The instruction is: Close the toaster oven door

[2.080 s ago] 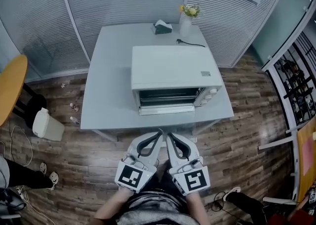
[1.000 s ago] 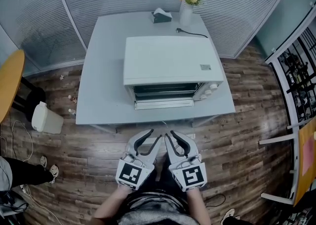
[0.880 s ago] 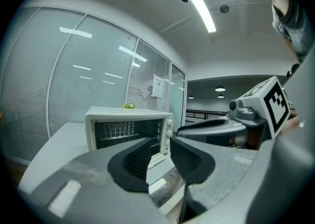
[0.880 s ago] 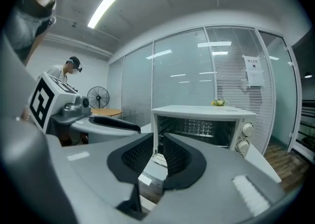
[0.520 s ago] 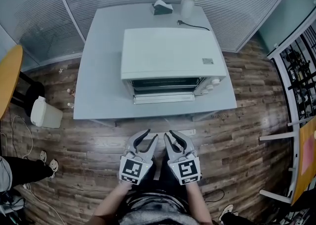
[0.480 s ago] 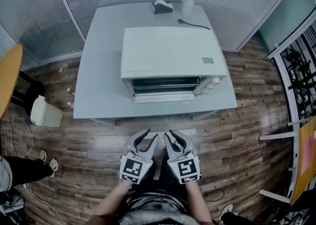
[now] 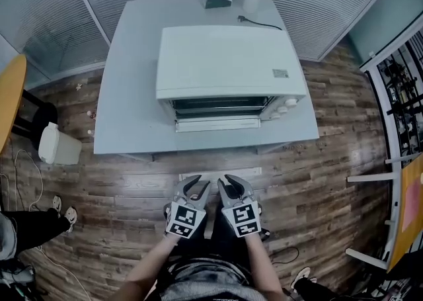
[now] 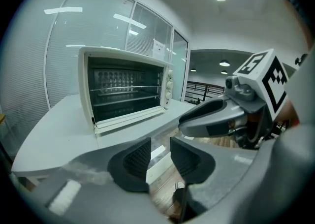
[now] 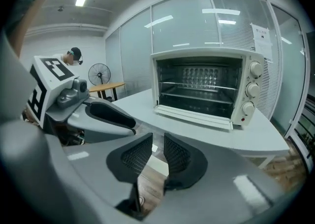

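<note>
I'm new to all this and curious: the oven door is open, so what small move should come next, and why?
Probably raise the right gripper up and forward toward the front edge of the door. The toaster oven stands open, door folded down, and both that gripper and the left gripper sit low, short of the table, empty. The right one's fingers have just been opening.

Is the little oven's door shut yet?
Not yet. Done: nothing. The door of the toaster oven lies folded down, racks showing. In hand: nothing. The left gripper and right gripper are empty, the right's jaws just opening, both short of the table. Left: reach the door, swing it up shut.
</note>
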The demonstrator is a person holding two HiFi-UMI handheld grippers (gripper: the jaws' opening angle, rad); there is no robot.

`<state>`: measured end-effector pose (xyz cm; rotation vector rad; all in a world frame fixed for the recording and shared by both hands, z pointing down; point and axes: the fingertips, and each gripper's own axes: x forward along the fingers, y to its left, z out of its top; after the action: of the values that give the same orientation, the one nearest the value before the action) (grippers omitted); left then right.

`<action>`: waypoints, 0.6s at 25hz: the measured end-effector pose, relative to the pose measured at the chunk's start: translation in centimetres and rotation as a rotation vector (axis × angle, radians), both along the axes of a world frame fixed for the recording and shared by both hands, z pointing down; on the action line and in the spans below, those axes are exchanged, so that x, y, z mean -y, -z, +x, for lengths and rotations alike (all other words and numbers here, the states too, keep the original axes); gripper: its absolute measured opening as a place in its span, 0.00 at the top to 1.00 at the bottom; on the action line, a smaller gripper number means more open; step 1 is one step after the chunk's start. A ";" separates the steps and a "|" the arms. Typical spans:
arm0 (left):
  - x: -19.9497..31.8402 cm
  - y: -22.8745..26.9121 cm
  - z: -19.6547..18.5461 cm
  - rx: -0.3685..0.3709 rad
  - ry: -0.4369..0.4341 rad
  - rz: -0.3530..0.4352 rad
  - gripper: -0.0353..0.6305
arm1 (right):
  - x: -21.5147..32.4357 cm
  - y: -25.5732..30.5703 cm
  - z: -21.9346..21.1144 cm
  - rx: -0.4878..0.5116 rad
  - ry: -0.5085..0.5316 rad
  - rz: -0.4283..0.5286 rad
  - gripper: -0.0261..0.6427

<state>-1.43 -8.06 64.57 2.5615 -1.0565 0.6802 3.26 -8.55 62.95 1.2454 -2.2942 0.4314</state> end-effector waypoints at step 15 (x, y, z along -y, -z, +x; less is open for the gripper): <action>-0.6 -10.6 0.4 0.501 -0.231 0.107 0.73 | -1.2 -5.1 1.3 -0.029 -0.011 -0.141 0.85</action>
<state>-1.00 -7.43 75.19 2.6990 -0.9553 1.4167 4.58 -7.37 68.10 1.1877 -2.1928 0.5658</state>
